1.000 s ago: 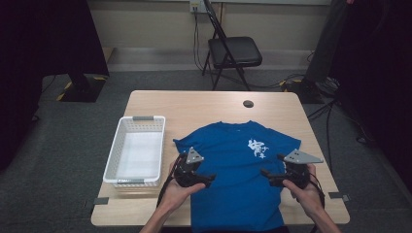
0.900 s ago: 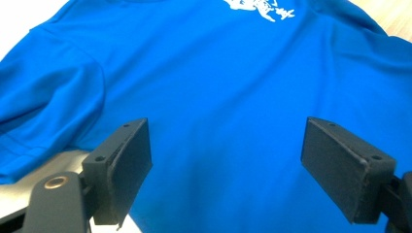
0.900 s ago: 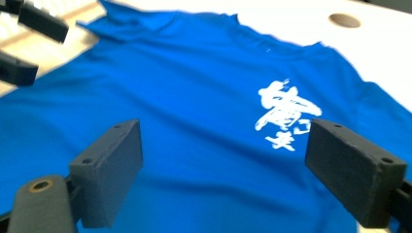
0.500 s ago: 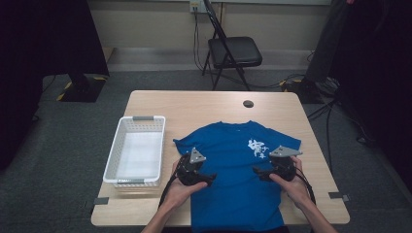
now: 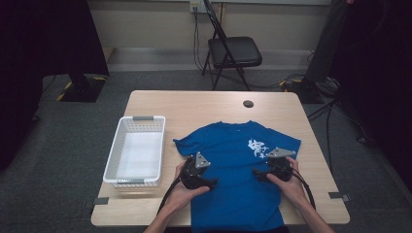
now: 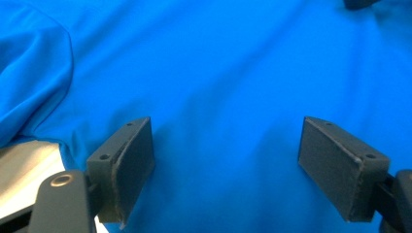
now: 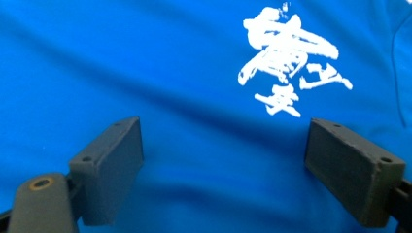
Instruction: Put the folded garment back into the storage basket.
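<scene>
Blue T-shirt lies flat, collar toward the table's far edge.

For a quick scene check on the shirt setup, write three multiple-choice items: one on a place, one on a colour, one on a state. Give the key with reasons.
1. Where does the white basket stand relative to the blue T-shirt?
A. To its left in the high view
B. On top of it
C. On the folding chair

2. What colour is the print on the T-shirt?
A. Yellow
B. White
C. Red

3. How do the jaws of the left gripper and right gripper stand?
A. Both shut on cloth
B. One open, one shut
C. Both open over the shirt

Key:
1 A, the basket sits on the table left of the shirt, apart from it.
2 B, white brush-style characters show on the blue cloth.
3 C, each gripper view shows wide-apart pads with flat cloth between them, none pinched.
</scene>
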Tool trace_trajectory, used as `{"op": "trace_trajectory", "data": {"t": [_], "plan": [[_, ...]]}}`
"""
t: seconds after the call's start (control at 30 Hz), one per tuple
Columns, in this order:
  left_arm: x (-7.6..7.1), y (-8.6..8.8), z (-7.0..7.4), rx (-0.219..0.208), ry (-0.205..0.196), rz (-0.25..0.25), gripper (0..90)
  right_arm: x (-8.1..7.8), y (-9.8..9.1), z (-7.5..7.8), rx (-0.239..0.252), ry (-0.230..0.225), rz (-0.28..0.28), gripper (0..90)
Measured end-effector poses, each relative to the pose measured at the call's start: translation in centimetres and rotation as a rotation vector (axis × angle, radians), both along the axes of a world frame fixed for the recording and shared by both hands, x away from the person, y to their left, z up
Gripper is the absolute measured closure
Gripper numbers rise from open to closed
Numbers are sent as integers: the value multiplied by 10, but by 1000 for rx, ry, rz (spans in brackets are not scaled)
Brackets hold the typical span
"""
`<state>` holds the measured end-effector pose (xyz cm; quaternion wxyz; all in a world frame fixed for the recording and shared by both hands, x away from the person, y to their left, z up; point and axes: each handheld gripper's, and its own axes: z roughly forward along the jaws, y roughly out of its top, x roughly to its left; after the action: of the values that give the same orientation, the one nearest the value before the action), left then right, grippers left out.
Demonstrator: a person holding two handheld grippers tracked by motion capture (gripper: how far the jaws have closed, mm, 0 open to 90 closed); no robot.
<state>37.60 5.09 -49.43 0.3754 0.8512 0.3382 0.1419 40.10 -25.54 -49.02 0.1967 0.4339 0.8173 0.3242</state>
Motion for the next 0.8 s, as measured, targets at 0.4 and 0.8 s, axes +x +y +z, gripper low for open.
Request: {"op": "trace_trajectory", "data": {"t": [0.4, 0.8], "plan": [[-13, 1, -1, -10, -1, -35, 202, -15, -12, -1, 22, 16, 37, 129], [-31, -1, -1, -14, -5, -58, 202, -30, -16, -1, 23, 17, 58, 129]]}}
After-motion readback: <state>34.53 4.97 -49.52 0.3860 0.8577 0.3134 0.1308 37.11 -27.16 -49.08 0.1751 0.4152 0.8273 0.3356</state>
